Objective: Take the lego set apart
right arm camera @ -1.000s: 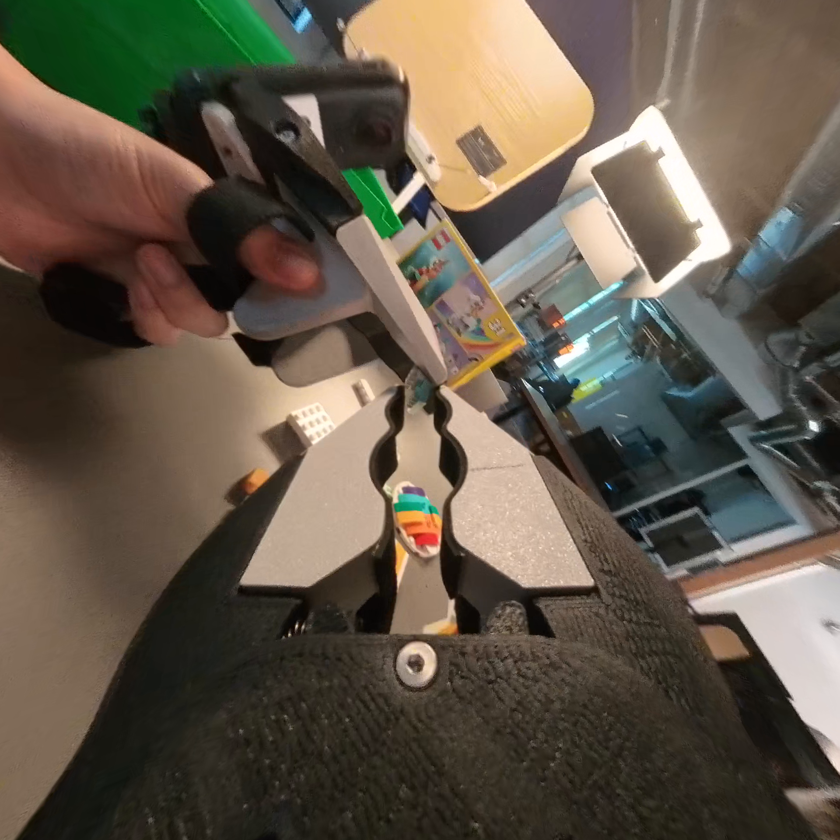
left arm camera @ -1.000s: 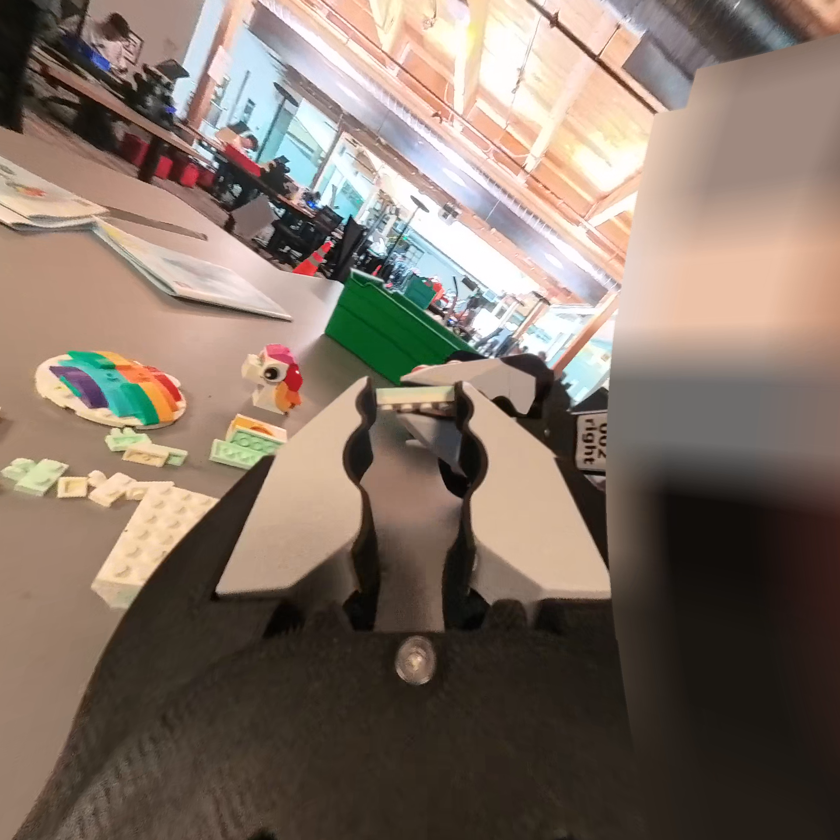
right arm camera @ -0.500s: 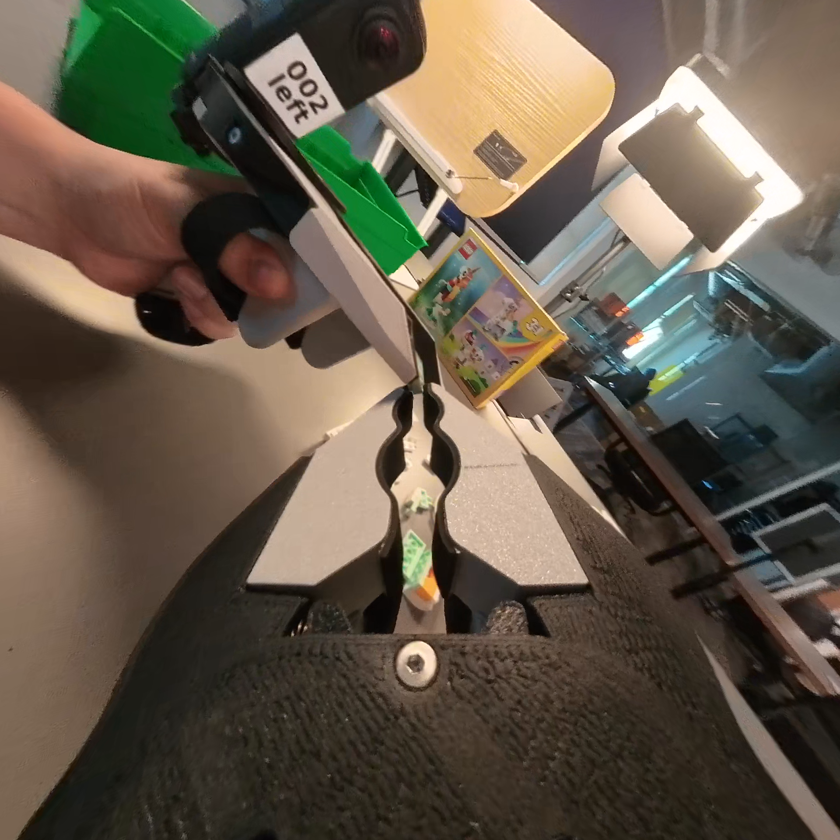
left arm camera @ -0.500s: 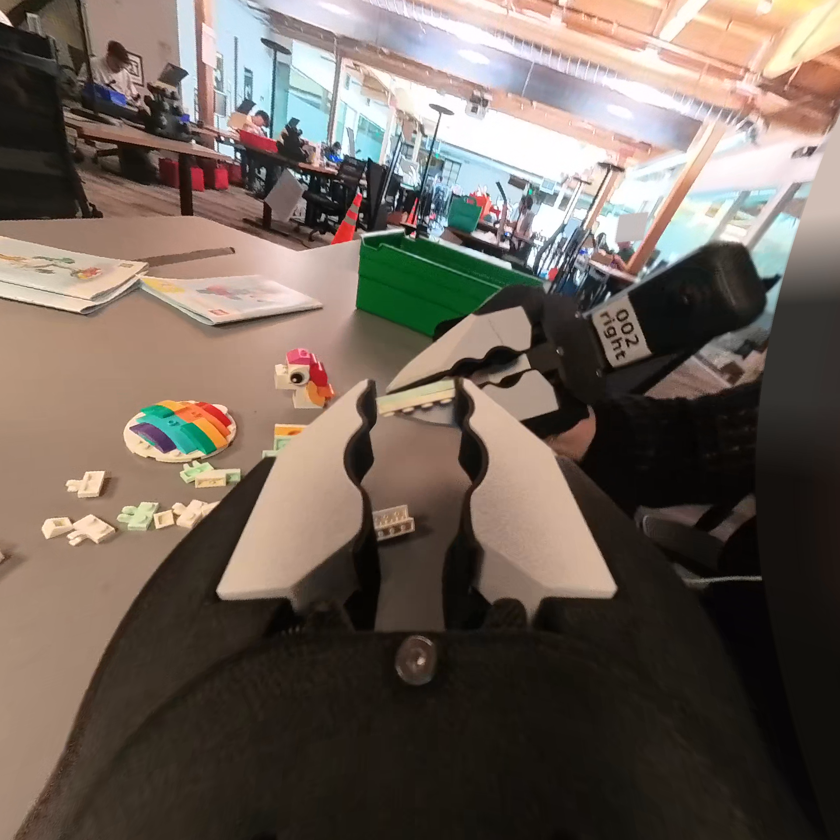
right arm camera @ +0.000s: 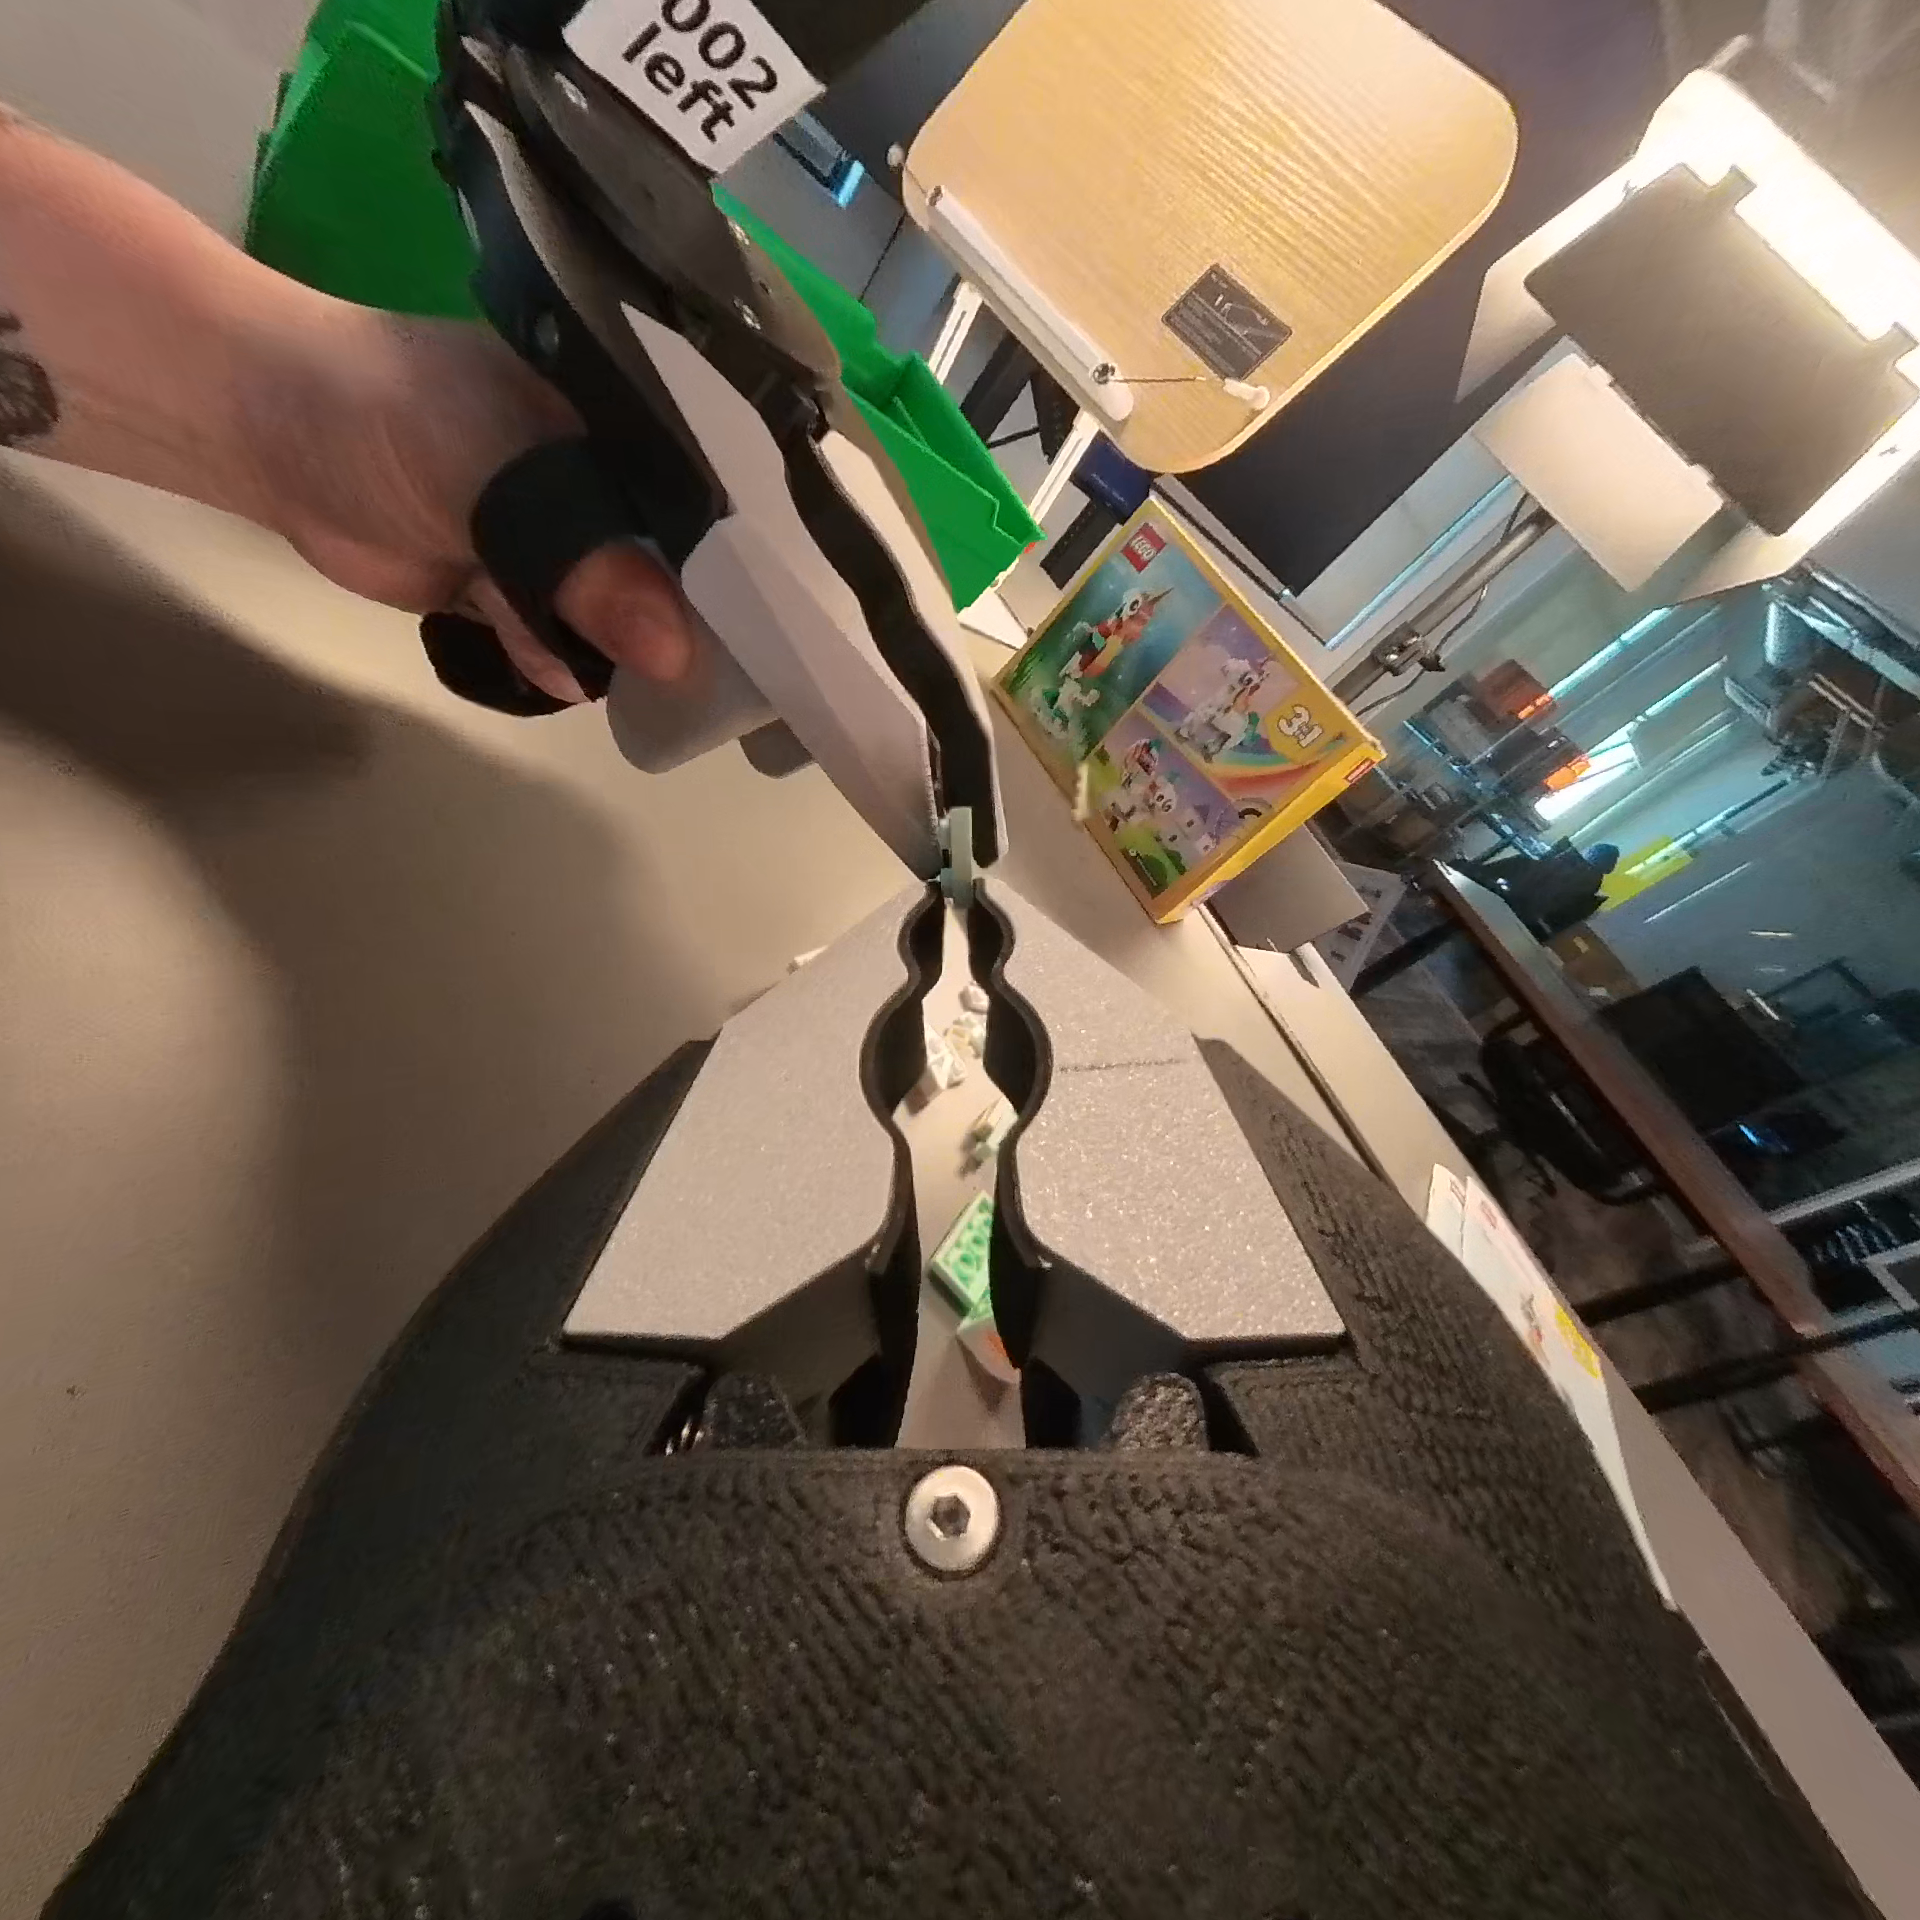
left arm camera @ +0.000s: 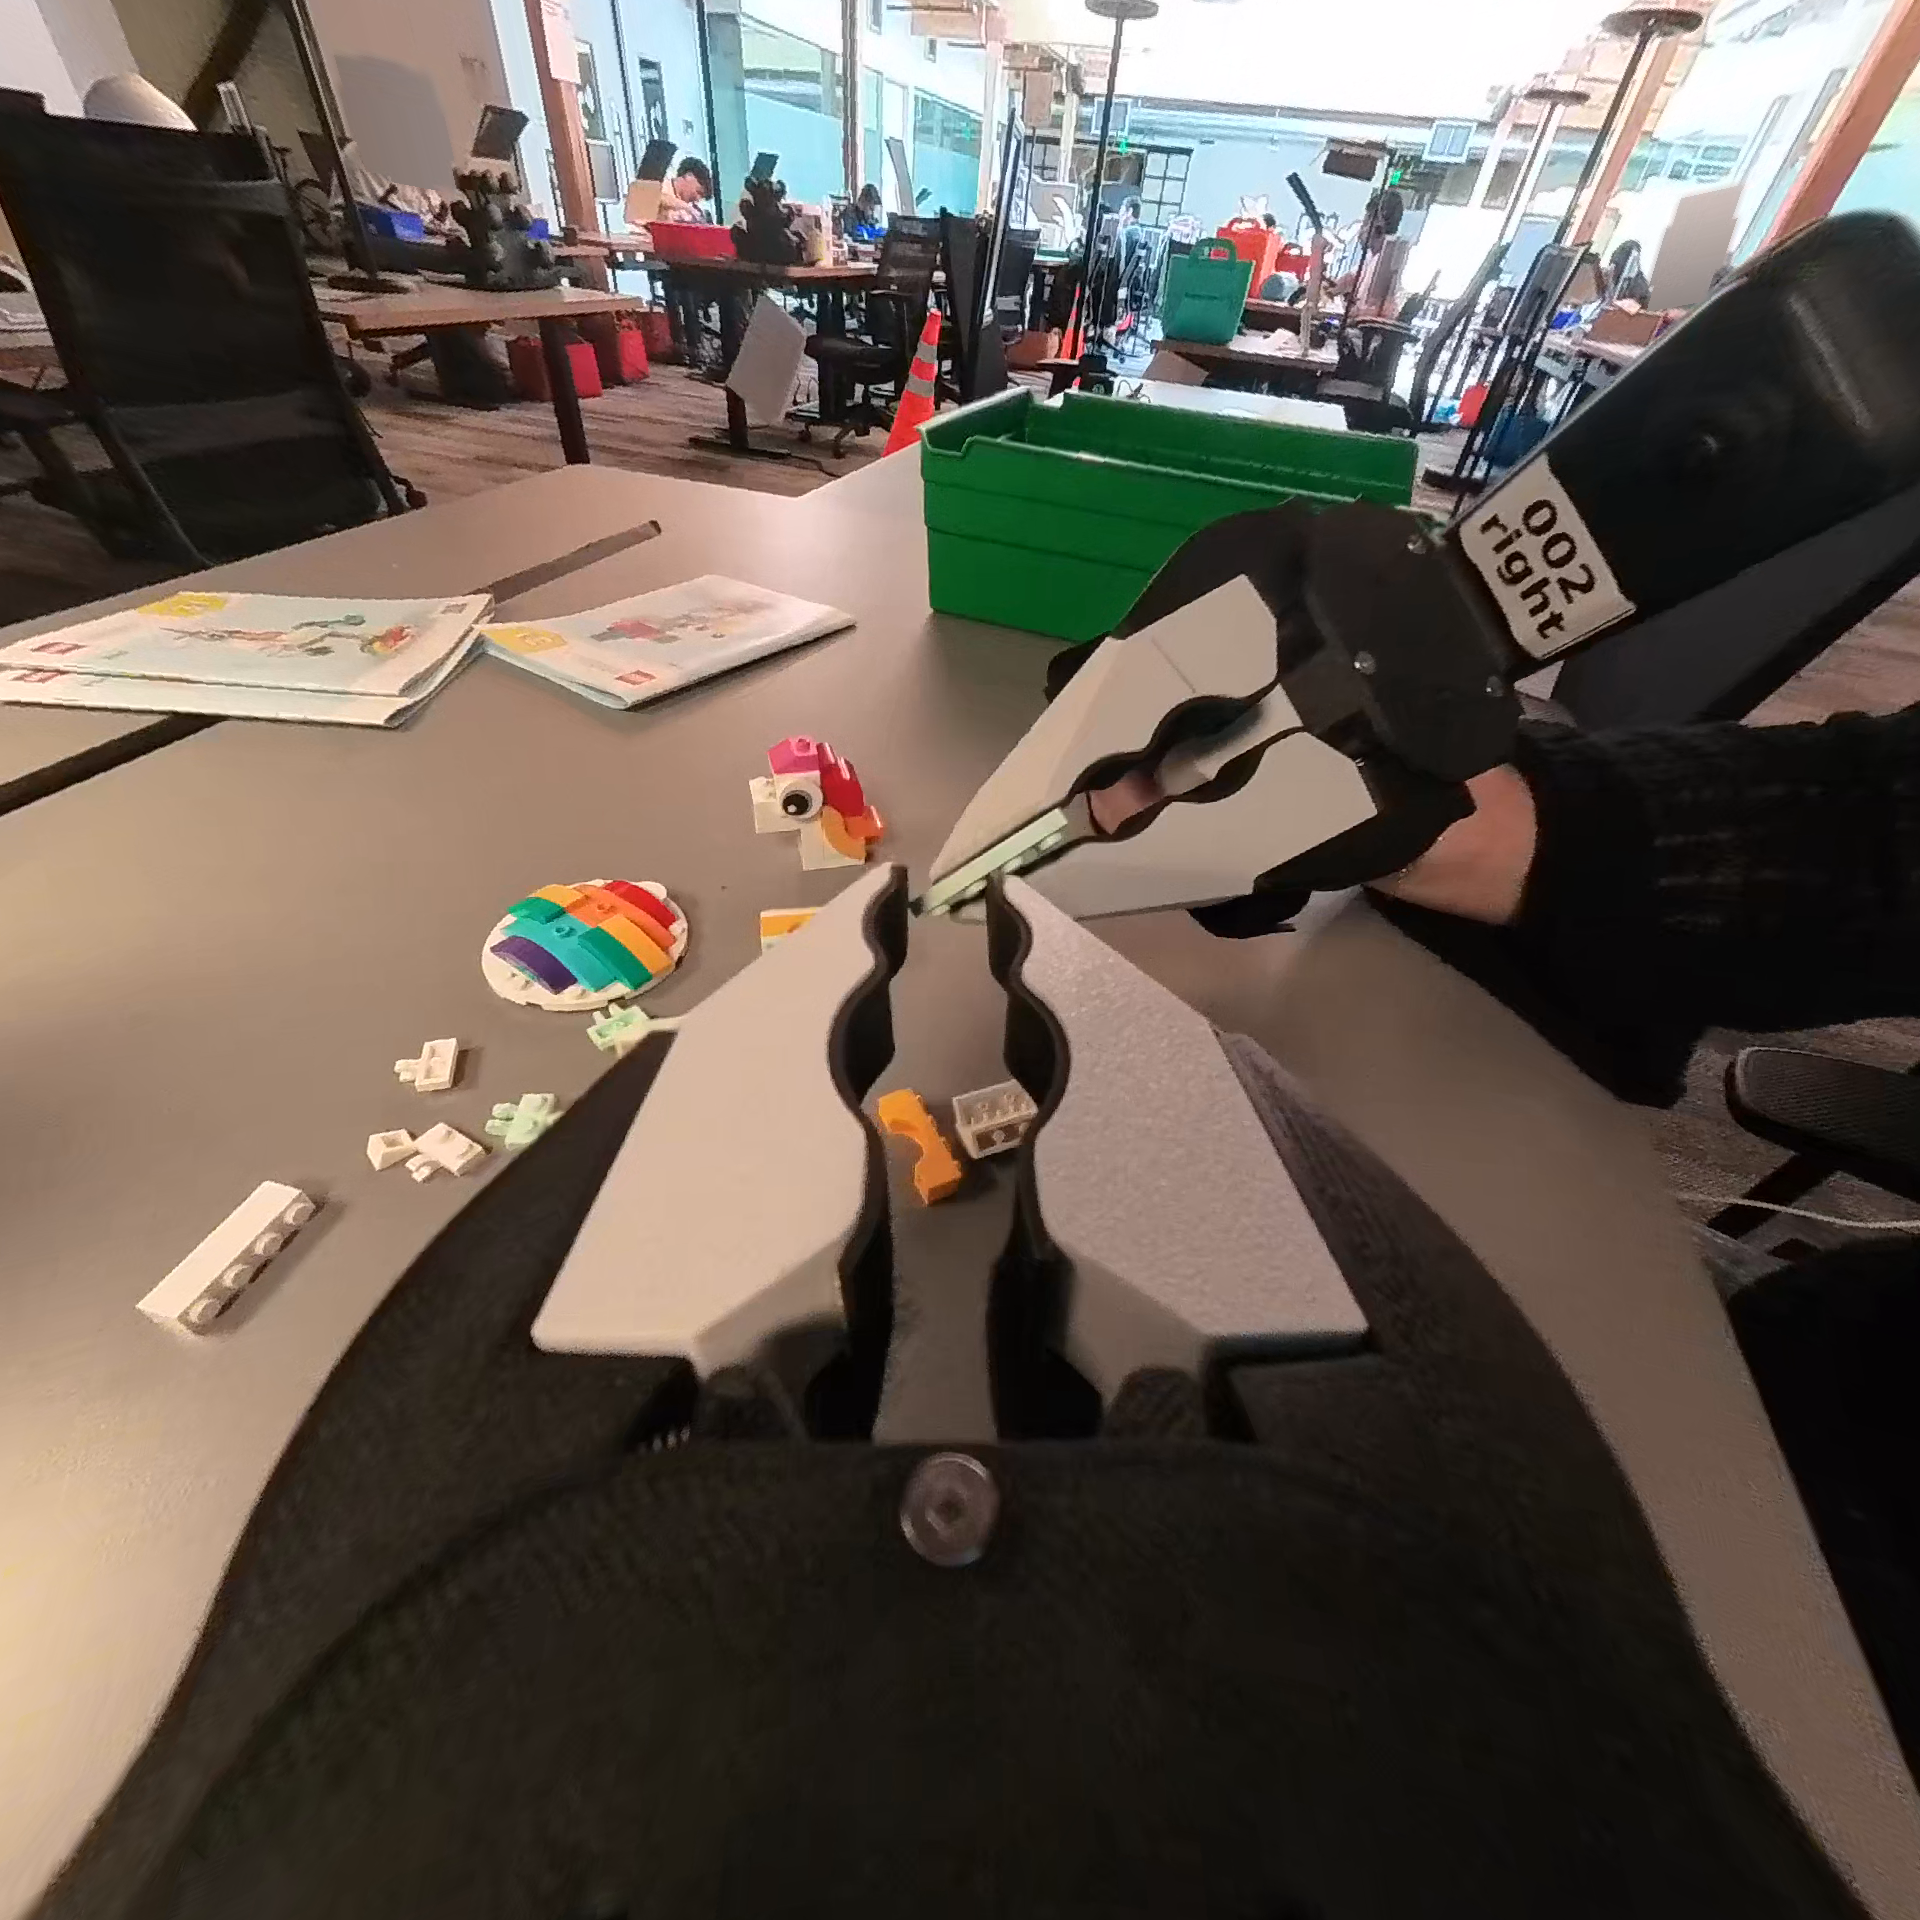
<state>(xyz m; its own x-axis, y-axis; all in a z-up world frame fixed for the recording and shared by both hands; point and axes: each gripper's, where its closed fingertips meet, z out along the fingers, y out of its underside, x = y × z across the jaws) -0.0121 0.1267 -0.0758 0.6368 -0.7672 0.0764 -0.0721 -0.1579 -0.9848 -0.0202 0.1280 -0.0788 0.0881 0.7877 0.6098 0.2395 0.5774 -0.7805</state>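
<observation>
Both grippers met tip to tip above the bench (left arm camera: 312, 883). Left gripper (left arm camera: 943, 902) and right gripper (right arm camera: 958, 902) each had fingers clamped on the same mint-green lego plate (left arm camera: 995, 860), held in the air between them. Rainbow disc (left arm camera: 585, 940) and bird head (left arm camera: 816, 800) sat on the bench, loose pieces nearby.

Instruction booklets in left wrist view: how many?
2, both at the far left of the table: booklet at the frame's left edge, second booklet just right of it. More could lie stacked underneath.
</observation>
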